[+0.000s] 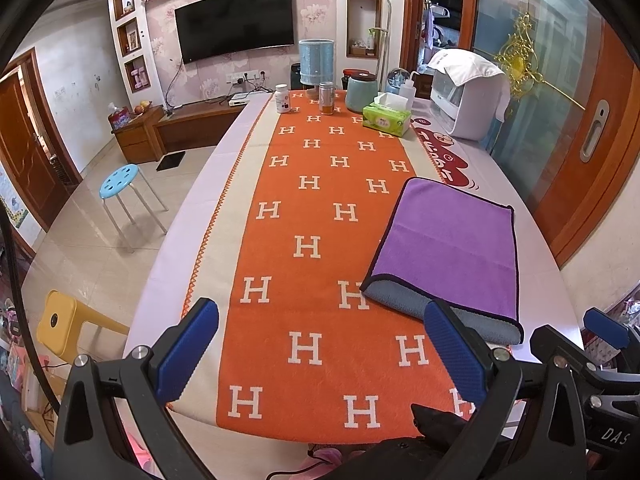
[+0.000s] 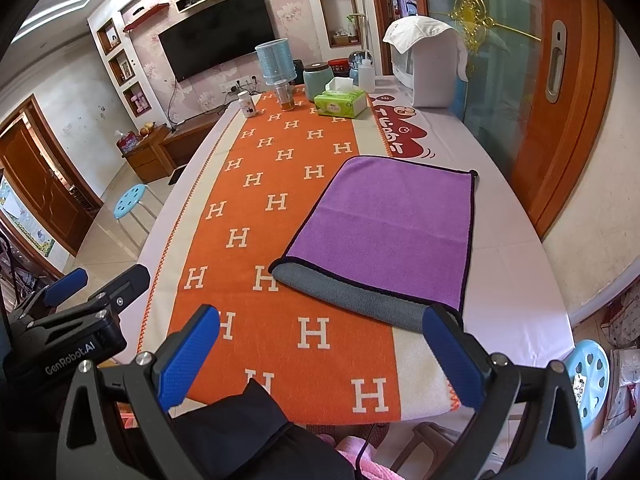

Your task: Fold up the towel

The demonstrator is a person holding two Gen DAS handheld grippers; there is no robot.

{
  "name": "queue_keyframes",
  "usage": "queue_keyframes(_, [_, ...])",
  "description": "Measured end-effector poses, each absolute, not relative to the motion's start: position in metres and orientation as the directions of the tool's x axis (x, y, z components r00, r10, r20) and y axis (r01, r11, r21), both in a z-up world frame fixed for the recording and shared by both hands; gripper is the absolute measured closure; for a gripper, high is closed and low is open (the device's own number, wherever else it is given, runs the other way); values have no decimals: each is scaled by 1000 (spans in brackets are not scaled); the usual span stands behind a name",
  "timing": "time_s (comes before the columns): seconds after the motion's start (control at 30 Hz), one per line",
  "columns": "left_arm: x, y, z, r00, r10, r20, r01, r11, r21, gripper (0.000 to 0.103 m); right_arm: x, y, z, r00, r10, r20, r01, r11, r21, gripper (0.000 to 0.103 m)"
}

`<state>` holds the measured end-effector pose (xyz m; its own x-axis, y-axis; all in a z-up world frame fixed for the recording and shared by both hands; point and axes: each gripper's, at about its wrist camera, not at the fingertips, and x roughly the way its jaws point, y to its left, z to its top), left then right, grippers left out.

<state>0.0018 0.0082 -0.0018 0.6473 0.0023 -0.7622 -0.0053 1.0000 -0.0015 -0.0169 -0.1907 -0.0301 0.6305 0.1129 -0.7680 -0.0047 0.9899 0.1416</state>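
A purple towel with a grey underside and dark trim lies folded on the right part of the table, its grey layer sticking out at the near edge. It also shows in the right wrist view. My left gripper is open and empty above the near table edge, left of the towel. My right gripper is open and empty, just short of the towel's near edge. The right gripper shows in the left wrist view at the far right. The left gripper shows at the left of the right wrist view.
An orange runner with white H letters covers the table. At the far end stand a green tissue pack, jars, a blue basket and a white appliance. A blue stool and a yellow stool stand at the left.
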Motion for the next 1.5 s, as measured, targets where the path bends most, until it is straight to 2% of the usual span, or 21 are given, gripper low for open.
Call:
queue_keyframes(0.8, [9, 13, -13, 618, -40, -785, 55, 998, -8, 1, -18, -181, -39, 620, 88, -780, 28, 991, 135, 1])
queue_keyframes(1.17, [25, 15, -21, 593, -97, -800, 158, 987, -3, 1, -22, -177, -46, 611, 39, -790, 129, 980, 149, 4])
queue_keyframes(1.5, [48, -2, -39, 524, -142, -840, 271, 963, 7, 1, -34, -199, -60, 596, -3, -803, 290, 933, 212, 8])
